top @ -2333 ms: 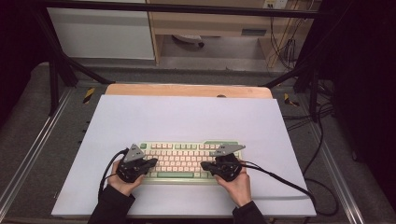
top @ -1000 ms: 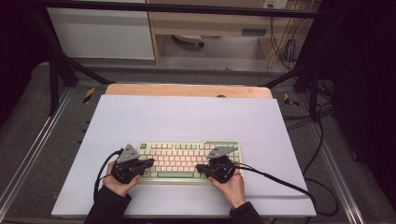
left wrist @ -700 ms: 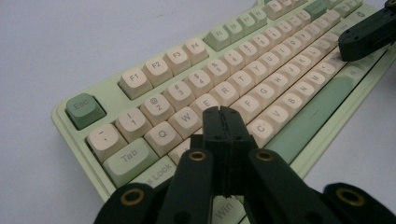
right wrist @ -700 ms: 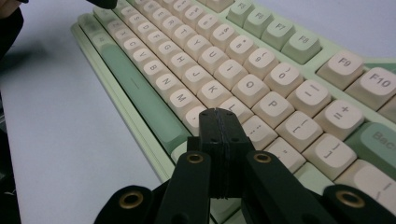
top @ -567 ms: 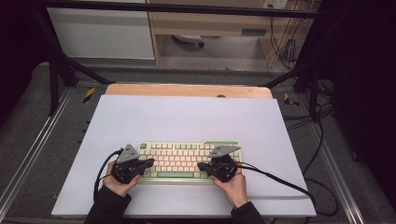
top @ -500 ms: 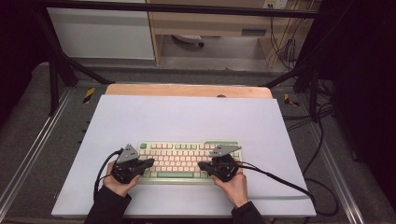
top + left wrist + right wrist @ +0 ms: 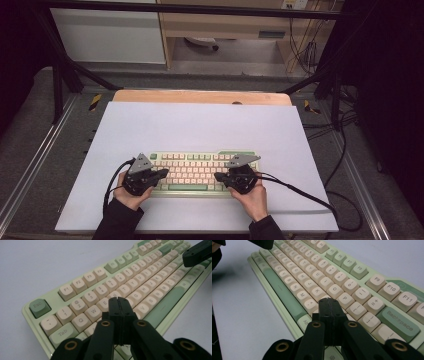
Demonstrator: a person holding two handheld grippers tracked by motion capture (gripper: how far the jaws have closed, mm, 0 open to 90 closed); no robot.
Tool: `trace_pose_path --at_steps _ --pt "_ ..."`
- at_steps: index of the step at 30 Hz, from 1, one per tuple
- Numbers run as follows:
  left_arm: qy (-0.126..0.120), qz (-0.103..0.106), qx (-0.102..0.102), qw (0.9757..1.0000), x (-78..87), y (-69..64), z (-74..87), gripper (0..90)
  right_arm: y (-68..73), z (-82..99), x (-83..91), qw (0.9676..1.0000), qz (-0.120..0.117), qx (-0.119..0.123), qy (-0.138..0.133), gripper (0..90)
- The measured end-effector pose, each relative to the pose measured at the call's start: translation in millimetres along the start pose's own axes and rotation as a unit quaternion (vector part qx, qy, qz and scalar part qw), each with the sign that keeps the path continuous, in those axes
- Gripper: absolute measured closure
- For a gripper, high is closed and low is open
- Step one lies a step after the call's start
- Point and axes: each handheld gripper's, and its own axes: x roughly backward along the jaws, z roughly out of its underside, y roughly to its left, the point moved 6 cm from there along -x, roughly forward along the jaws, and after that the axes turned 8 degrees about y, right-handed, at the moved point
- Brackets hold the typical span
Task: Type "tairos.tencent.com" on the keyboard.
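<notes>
A pale green keyboard (image 7: pixel 200 170) with cream and green keycaps lies near the front of the white table mat (image 7: pixel 200 125). My left gripper (image 7: pixel 161 173) hovers over its left end, jaws shut together with nothing between them; in the left gripper view its tip (image 7: pixel 119 300) sits over the keys near the W and E row of the keyboard (image 7: pixel 82 280). My right gripper (image 7: pixel 220 176) hangs over the right end, also shut and empty; its tip (image 7: pixel 328 301) is above the keys near L and P on the keyboard (image 7: pixel 312 267).
The table's wooden edge (image 7: pixel 200 96) runs along the back of the mat. Black cables (image 7: pixel 305 192) trail from the right gripper across the mat to the right. A metal frame rail (image 7: pixel 30 160) borders the left side.
Both grippers drew back toward the table's front and inward over the keyboard's ends from 2.3 s ago; over the last second they have barely moved.
</notes>
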Motion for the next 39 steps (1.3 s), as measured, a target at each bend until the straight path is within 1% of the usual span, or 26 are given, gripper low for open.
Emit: trace_pose_path --at_steps 11,20,33,39 --pt "0.003 0.002 -0.010 0.9999 -12.0 -10.4 -14.7 90.0 0.1 -0.8 1.5 1.0000 -0.001 0.001 -0.003 90.0" --pt "0.011 0.005 -0.015 0.9998 -28.5 -18.1 -26.3 90.0 0.6 -1.0 2.0 1.0000 -0.003 -0.001 -0.003 90.0" --pt "0.022 0.003 -0.011 0.9997 -46.6 -16.7 -26.2 90.0 0.6 -1.0 1.7 1.0000 -0.003 0.001 -0.004 90.0" --pt "0.027 0.002 -0.016 0.9995 -51.2 -16.7 -24.9 90.0 0.8 -1.5 3.1 1.0000 -0.003 -0.001 -0.006 90.0"
